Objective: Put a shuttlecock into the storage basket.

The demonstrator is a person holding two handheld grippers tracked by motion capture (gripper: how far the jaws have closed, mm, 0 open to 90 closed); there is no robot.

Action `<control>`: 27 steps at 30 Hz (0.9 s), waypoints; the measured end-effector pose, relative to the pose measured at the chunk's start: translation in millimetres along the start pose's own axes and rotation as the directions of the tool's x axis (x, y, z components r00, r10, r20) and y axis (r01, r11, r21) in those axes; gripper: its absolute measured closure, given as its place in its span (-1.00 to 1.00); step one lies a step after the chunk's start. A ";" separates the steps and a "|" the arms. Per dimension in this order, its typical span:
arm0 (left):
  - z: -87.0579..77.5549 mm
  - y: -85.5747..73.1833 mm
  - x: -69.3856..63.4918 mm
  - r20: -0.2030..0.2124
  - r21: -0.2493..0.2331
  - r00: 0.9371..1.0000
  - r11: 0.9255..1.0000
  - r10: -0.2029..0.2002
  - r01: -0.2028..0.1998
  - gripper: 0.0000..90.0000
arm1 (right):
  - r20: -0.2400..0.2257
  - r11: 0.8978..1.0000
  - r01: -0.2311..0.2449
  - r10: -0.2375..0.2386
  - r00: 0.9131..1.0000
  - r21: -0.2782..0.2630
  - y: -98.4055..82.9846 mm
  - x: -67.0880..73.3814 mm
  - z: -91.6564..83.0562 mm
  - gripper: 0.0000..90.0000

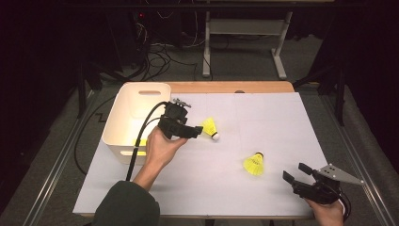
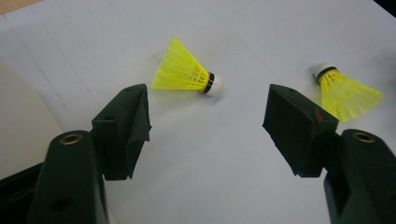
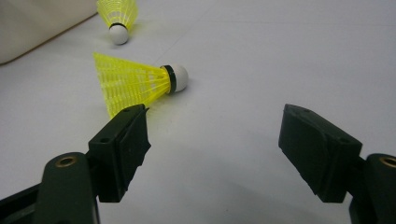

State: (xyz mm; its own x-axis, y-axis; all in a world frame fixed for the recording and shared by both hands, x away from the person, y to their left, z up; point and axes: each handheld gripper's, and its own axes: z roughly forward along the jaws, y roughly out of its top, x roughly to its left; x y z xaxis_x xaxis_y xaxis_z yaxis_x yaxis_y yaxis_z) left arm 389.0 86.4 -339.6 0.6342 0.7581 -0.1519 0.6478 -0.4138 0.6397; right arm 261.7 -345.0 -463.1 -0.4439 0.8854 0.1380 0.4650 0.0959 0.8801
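- Meanwhile, the left gripper (image 1: 201, 132) hovers with jaws spread wide and empty just short of a yellow shuttlecock (image 1: 210, 127) lying beside the white bin (image 1: 123, 110).
- Nearer the table's front, the right gripper (image 1: 294, 172) gapes empty too, a second shuttlecock (image 1: 254, 163) ahead of it.
- Both shuttlecocks lie ungrasped; any binning seemingly remains ahead.

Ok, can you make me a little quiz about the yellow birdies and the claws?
1. How many yellow shuttlecocks lie on the white table sheet?
2. True or false: the left claw is shut on a shuttlecock.
3. Which claw is closest to the white bin: A) left, B) right?

Key:
1. Two: the shuttlecock near the bin and the shuttlecock nearer the right claw.
2. False. Its jaws stand open, and the near shuttlecock lies on the sheet just ahead of them.
3. A.
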 end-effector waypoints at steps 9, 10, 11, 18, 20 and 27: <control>6.1 -0.3 -2.9 0.009 0.008 1.000 1.000 0.005 -0.005 -0.28 | 0.000 1.000 -0.001 0.001 1.000 0.000 0.0 0.0 0.0 -0.45; 6.7 -0.3 -3.1 0.009 0.010 1.000 1.000 0.007 -0.007 -0.28 | 0.000 1.000 0.000 0.000 1.000 0.000 0.0 0.0 0.0 -0.45; 7.8 -0.3 -3.5 0.009 0.008 1.000 1.000 0.008 -0.008 -0.28 | 0.000 1.000 -0.001 0.001 1.000 0.000 0.0 -0.1 -0.1 -0.45; 12.5 0.1 -5.6 0.011 0.010 1.000 1.000 0.019 -0.020 -0.28 | -0.001 1.000 -0.005 0.005 1.000 0.001 0.4 -0.4 0.9 -0.45; 14.2 0.0 -6.5 0.010 0.013 1.000 1.000 0.021 -0.021 -0.29 | 0.000 1.000 -0.005 0.005 1.000 0.001 0.4 -0.3 1.1 -0.45; 17.4 0.6 -7.8 0.017 0.017 1.000 1.000 0.023 -0.023 -0.29 | 0.000 1.000 -0.004 0.004 1.000 -0.001 0.3 -0.7 0.8 -0.45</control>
State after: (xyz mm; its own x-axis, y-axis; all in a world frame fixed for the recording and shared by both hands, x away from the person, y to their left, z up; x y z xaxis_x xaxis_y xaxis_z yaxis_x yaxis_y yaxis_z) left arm 391.8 71.4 -351.1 0.6556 0.7401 -0.1499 0.6402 -0.4395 0.6301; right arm 262.8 -345.2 -463.3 -0.4416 0.8860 0.1416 0.4661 0.0917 0.8800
